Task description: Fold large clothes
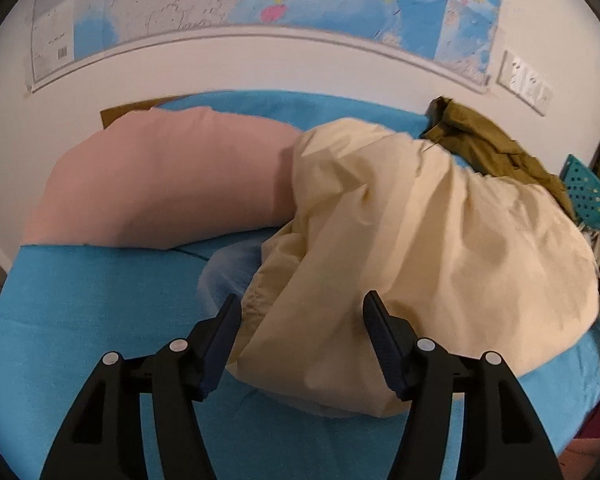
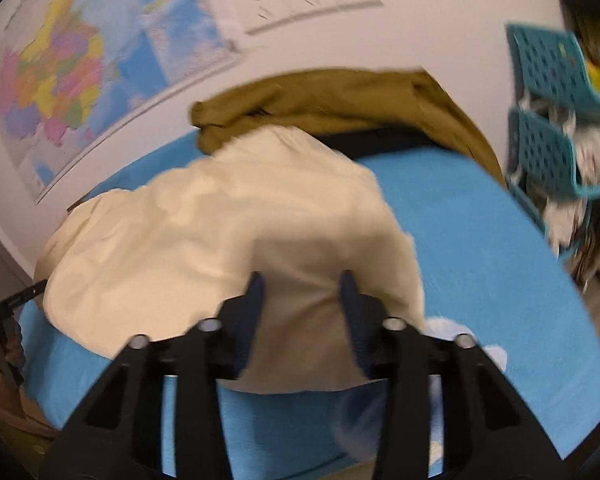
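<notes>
Lying crumpled on the blue bed (image 1: 80, 300), the cream garment (image 1: 420, 240) is being approached at two near edges, probably so it can be spread for folding. The left gripper (image 1: 300, 344) is being held with jaws released astride a gathered hem, while the right gripper (image 2: 302, 312), jaws narrowed around a cloth fold, cannot be judged as clenched.

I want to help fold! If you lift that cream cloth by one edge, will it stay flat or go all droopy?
Probably droopy: the cream cloth lies in soft creases and humps on the blue bed, so it looks thin and floppy. It likely weighs little and will hang and bunch from wherever the left gripper or right gripper pinches it.
</notes>
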Demonstrator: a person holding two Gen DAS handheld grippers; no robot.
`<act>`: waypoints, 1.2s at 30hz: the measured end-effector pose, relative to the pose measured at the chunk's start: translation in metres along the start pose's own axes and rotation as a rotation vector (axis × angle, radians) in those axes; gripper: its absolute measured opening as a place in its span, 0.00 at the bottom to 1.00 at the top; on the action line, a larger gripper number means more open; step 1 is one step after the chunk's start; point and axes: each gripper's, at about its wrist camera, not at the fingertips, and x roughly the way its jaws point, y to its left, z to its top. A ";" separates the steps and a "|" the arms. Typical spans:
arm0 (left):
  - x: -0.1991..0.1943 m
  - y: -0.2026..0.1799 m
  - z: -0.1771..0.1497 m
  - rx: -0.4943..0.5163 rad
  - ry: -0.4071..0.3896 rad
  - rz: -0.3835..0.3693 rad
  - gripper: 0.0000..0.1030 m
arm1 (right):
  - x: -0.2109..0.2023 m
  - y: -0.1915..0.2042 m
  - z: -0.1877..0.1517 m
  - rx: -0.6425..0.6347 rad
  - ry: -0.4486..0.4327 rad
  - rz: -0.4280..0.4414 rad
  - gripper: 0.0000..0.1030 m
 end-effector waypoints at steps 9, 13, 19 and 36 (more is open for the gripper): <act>-0.006 0.007 -0.003 -0.044 0.006 -0.031 0.64 | -0.029 0.145 0.002 -0.445 -0.071 0.195 0.64; -0.020 0.007 -0.013 -0.066 -0.001 -0.082 0.72 | -0.006 0.244 -0.031 -0.805 -0.012 0.300 0.75; -0.037 0.007 -0.031 -0.103 0.010 -0.163 0.76 | 0.042 0.306 -0.092 -1.214 0.044 0.195 0.77; -0.001 -0.012 -0.029 -0.330 0.063 -0.572 0.84 | 0.036 0.291 -0.035 -0.932 0.011 0.268 0.40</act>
